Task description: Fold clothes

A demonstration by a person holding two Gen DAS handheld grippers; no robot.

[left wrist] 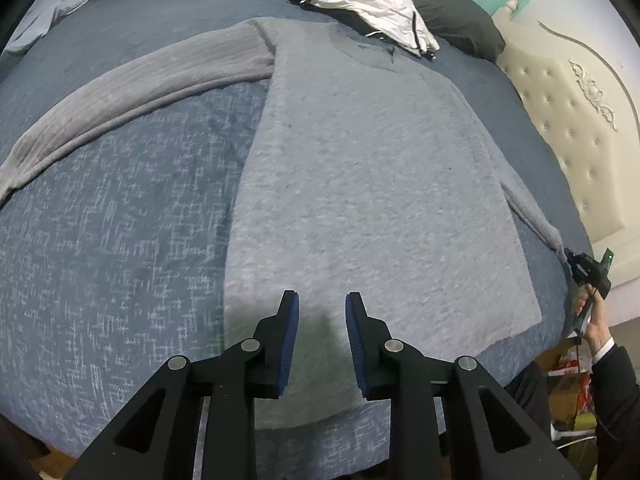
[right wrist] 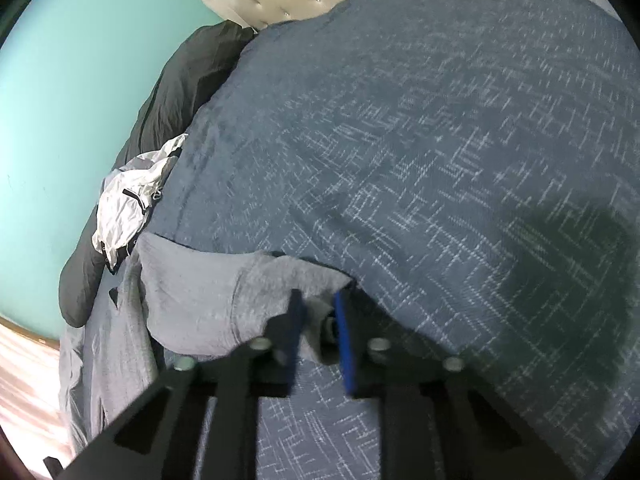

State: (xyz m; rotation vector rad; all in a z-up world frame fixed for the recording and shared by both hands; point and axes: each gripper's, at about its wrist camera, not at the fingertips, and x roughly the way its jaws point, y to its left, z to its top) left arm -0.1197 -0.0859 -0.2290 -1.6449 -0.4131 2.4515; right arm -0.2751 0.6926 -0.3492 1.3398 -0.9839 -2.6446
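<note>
A grey knit sweater (left wrist: 360,180) lies flat, front up, on the blue bedspread (left wrist: 120,240). One sleeve (left wrist: 140,92) stretches out to the left. My left gripper (left wrist: 322,300) hovers over the sweater's hem, open, with nothing between its blue pads. The other sleeve (left wrist: 532,216) runs to the bed's right edge, where my right gripper (left wrist: 570,258) meets its cuff, held by a person's hand (left wrist: 592,320). In the right wrist view, the right gripper (right wrist: 318,306) is shut on the grey sleeve cuff (right wrist: 200,292), with cloth bunched between the fingers.
A crumpled white and grey jacket (left wrist: 360,0) lies above the sweater's collar, and it also shows as the jacket (right wrist: 128,200) in the right wrist view. Dark bedding (left wrist: 452,16) lines the far side. A padded cream headboard (left wrist: 560,120) stands at the right. Clutter (left wrist: 568,384) sits on the floor.
</note>
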